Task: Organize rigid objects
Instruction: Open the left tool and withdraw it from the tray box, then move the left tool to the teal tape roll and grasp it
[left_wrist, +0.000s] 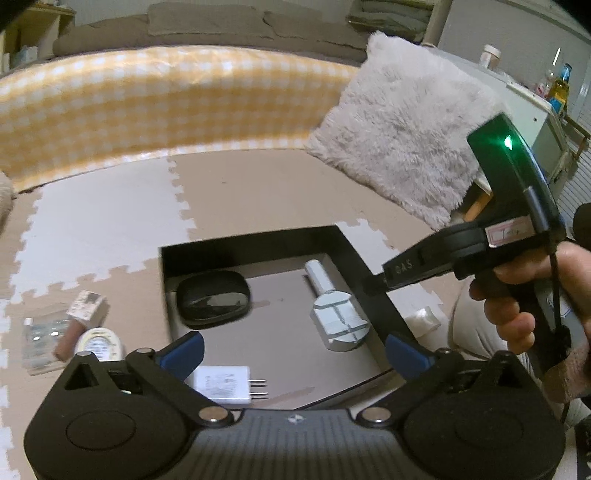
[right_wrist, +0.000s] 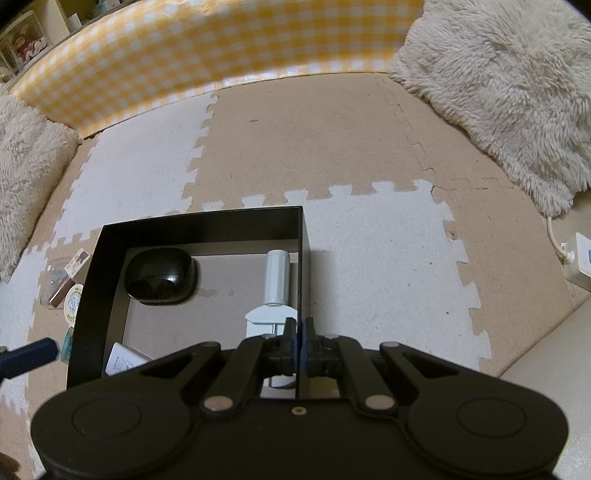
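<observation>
A black open box (left_wrist: 258, 242) (right_wrist: 207, 225) sits on the foam floor mat. Inside lie a black computer mouse (left_wrist: 213, 302) (right_wrist: 159, 277), a pale grey tool with a round handle (left_wrist: 338, 315) (right_wrist: 275, 291) and a white plug adapter (left_wrist: 225, 386) (right_wrist: 120, 363). My left gripper (left_wrist: 295, 354) is open above the box's near side, over the adapter. My right gripper (right_wrist: 300, 332) is shut on the box's right wall (right_wrist: 303, 258); it shows in the left wrist view (left_wrist: 373, 286) pinching that wall.
Small items lie left of the box: a tape roll (left_wrist: 99, 343) (right_wrist: 72, 299), a brown tube (left_wrist: 83, 317) and a clear packet (left_wrist: 40, 343). A fluffy pillow (left_wrist: 402, 136) (right_wrist: 506, 92) stands at the right. A yellow checked bumper (left_wrist: 147, 107) runs behind. A white power strip (right_wrist: 580, 258) lies far right.
</observation>
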